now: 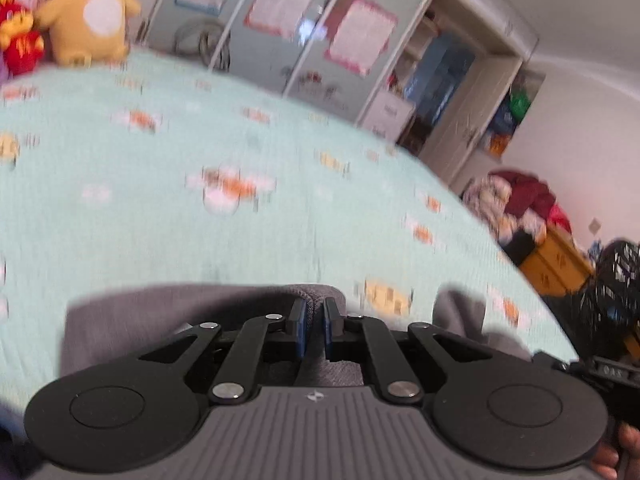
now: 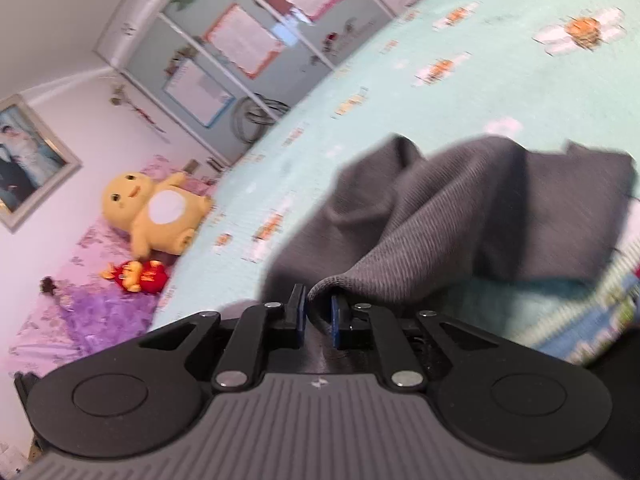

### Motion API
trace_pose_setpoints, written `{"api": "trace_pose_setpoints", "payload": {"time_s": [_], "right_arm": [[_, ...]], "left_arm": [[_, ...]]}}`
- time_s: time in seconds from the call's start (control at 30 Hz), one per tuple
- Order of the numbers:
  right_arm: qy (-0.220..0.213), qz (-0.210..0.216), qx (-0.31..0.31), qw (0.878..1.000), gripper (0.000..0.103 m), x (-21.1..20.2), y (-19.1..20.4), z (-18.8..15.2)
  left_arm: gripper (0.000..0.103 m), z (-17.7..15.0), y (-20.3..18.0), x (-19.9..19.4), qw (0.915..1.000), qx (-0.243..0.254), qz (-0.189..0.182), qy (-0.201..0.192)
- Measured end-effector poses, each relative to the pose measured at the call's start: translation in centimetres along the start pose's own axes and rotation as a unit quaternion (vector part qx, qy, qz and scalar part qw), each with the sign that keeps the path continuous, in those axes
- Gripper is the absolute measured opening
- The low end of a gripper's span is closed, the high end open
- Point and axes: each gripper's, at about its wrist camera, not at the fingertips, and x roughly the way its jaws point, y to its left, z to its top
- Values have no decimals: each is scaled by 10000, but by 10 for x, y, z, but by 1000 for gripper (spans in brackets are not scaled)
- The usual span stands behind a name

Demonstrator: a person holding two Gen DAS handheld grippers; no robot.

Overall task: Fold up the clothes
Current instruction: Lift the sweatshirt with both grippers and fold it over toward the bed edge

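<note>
Left wrist view: the left gripper [image 1: 315, 312] has its blue-padded jaws drawn nearly together on a fold of the grey garment [image 1: 168, 312], which bunches up between and just beyond the fingertips and spreads to both sides. The cloth lies low over a pale green bedspread [image 1: 200, 208] printed with white and orange flowers. At the bed's far end sit a yellow plush toy [image 1: 90, 12] and, beside it, a red plush toy [image 1: 18, 40]; a wardrobe [image 1: 304, 36] with patterned doors stands behind.

In the right wrist view, the right gripper [image 2: 319, 312] is likewise pinched narrowly on a ribbed hem of the same garment [image 2: 472, 224], which rises from the jaws and drapes in loose folds above the bedspread [image 2: 460, 72]. A framed picture [image 2: 28, 160] hangs on the wall at left.
</note>
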Motion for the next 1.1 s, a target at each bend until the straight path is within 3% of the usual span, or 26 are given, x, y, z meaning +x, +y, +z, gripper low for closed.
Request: {"api": "trace_pose_setpoints", "payload": {"time_s": [0.13,0.2,0.27,0.33,0.4,0.57,0.7,0.8,1.0,1.1], "right_arm": [[-331,340,40,9989,11,8,13,35],[-483,372,61,9981,11,15,14,45],[-412,120,141,9990,15,27,8,46],[-271,-94,239,9993,15,38,-2,41],[-94,-223,313,9992,15,47,-13,28],[39,-383,324,9987,15,49,-22,6],[68,-352,366,9987,16,46,-21,5],[77,-346,409,9985,21,45,-19,4],[88,-354,431,9984,21,43,-18,-3],[110,-350,451,9983,22,41,-18,-4]], "left_arm": [[7,28,14,11,9988,-383,228,-223],[8,26,31,21,9965,-780,315,-4],[9,10,45,28,9934,-1026,390,324],[16,-11,51,32,9914,-1049,450,635],[33,-29,53,28,9899,-1044,462,838],[50,-62,54,-3,9912,-827,350,973],[52,-71,60,-18,9907,-828,301,1039],[54,-85,59,-18,9873,-887,198,1302],[54,-120,61,6,9695,-1199,47,2139],[54,-123,61,17,9640,-1293,-49,2324]]}}
